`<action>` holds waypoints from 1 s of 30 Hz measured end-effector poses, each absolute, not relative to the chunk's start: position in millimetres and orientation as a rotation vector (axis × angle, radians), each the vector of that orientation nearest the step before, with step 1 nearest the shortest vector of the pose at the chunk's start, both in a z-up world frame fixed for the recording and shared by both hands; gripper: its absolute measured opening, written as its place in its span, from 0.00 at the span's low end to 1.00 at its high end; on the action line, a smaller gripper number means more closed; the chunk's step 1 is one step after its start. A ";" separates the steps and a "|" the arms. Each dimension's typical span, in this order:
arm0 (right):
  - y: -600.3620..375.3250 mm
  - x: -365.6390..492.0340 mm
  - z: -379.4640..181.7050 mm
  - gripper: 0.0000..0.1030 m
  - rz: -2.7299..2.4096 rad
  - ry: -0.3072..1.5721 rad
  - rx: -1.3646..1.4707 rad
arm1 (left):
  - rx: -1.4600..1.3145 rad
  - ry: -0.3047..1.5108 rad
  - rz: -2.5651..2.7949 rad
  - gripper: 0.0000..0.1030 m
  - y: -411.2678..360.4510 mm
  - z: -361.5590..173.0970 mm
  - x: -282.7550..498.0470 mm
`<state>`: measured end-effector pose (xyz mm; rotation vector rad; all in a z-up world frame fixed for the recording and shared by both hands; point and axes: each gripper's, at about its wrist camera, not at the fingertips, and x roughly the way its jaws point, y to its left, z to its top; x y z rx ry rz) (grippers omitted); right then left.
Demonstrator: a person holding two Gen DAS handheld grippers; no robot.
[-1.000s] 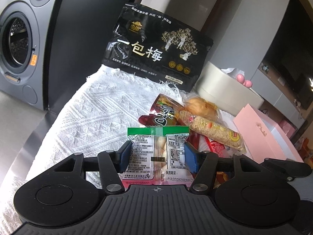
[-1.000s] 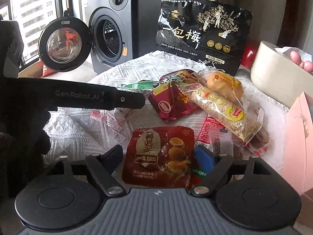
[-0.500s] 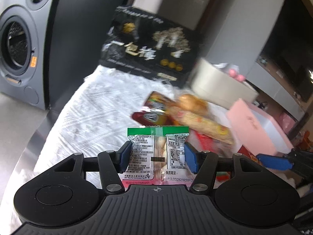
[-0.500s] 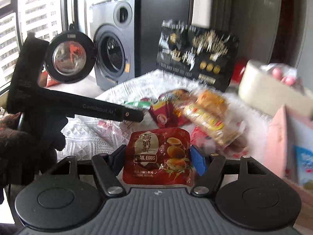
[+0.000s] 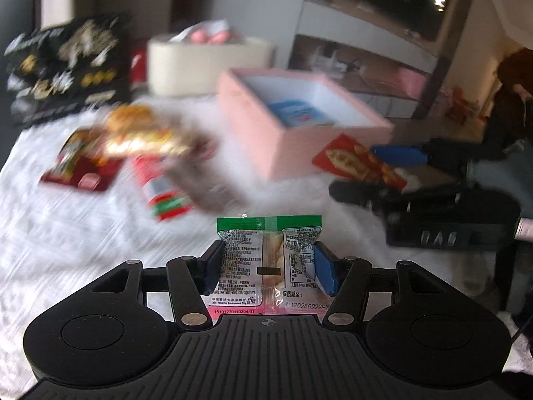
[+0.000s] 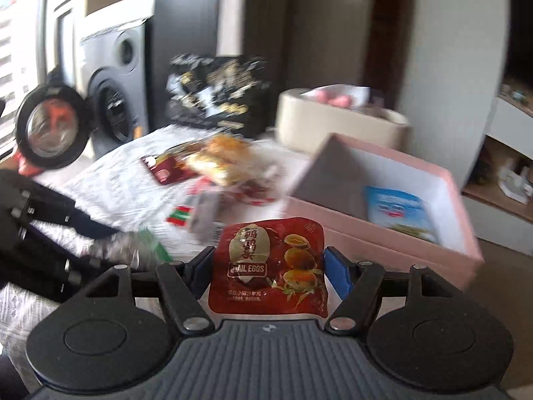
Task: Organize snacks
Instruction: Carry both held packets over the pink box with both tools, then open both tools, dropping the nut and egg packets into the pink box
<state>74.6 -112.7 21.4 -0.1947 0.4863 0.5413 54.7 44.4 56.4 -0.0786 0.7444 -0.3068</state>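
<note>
Left gripper (image 5: pixel 269 268) is clamped on a green-topped packet (image 5: pixel 269 260), right gripper (image 6: pixel 266 275) on a quail egg pouch (image 6: pixel 268 266); both hang near the pink box (image 5: pixel 293 140). Best carry each over the rim before letting go. Only the right view shows the washing machine (image 6: pixel 113 100)

Packet (image 6: pixel 396 213) in box (image 6: pixel 383 243)
</note>
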 end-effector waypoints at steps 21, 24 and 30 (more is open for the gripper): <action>-168.8 65.2 15.5 0.69 0.452 0.448 -0.158 | -0.228 0.597 -0.348 0.63 -30.2 89.7 245.9; -167.3 71.5 13.0 0.69 0.446 0.468 -0.169 | -0.240 0.600 -0.349 0.62 -16.4 85.7 249.0; -157.0 84.0 22.8 0.68 0.427 0.452 -0.181 | -0.285 0.650 -0.385 0.62 -1.5 73.7 247.3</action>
